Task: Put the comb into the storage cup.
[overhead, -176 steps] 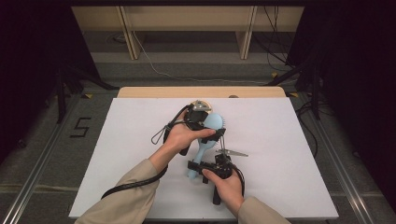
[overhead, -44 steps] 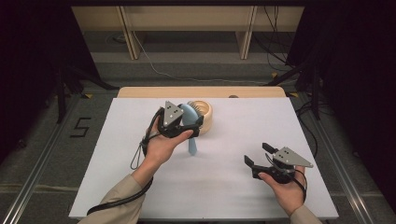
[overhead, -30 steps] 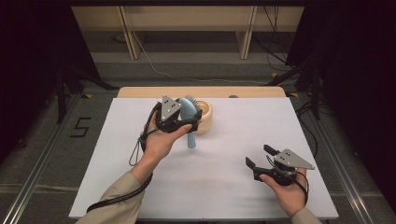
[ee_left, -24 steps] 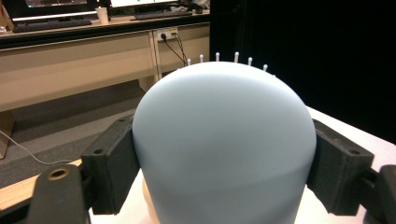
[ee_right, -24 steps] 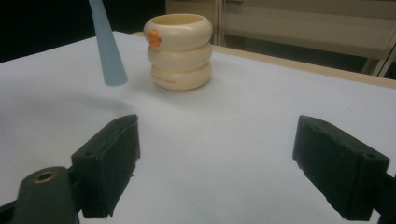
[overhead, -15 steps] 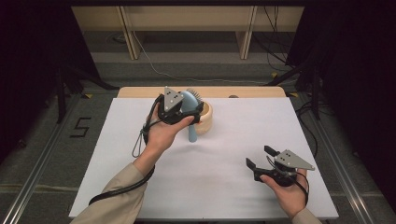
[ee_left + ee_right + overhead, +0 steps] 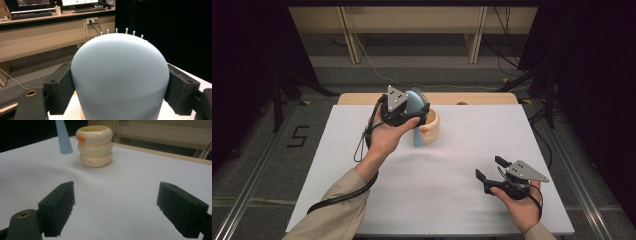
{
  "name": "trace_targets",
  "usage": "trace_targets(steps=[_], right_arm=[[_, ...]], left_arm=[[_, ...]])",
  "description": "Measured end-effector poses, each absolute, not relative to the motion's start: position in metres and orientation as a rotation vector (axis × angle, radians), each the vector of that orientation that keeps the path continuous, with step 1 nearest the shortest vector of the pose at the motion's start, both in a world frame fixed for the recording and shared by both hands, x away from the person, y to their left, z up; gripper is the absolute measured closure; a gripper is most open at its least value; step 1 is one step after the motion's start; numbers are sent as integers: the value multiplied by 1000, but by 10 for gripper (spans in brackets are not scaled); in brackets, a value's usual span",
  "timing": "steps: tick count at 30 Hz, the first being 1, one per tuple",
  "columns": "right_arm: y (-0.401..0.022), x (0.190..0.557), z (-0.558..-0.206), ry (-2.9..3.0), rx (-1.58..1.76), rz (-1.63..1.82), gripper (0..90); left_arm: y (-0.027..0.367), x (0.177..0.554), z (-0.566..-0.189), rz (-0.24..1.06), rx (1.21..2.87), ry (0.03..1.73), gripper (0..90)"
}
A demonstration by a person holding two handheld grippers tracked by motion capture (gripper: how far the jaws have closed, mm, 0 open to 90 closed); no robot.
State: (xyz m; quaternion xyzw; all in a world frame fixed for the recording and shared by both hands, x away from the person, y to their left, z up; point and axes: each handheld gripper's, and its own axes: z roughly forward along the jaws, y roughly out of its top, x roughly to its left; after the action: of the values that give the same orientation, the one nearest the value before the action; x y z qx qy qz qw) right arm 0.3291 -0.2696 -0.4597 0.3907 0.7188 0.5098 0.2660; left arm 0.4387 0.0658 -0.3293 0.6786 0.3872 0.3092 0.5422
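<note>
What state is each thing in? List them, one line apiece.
Left gripper: shut on the hairbrush head, lifted off the table.
Hairbrush: light blue, held with handle pointing down beside the holder, bristles facing away from the gripper's camera.
Holder: cream, ringed, upright, with an open top.
Right gripper: open, holding nothing, low over the white table.

1. We see a pale blue hairbrush point(image 7: 414, 107) with white-tipped bristles.
2. We see a cream ribbed cup point(image 7: 94, 146) with a small orange mark.
3. We see a white table point(image 7: 452, 170) with black-jawed grippers.
</note>
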Motion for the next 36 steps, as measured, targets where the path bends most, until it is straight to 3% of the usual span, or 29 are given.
trace_targets(steps=[36], right_arm=[[-269, 331, -463, 1953, 1067, 1379, 158]], left_arm=[[61, 459, -310, 742, 1611, 928, 199]])
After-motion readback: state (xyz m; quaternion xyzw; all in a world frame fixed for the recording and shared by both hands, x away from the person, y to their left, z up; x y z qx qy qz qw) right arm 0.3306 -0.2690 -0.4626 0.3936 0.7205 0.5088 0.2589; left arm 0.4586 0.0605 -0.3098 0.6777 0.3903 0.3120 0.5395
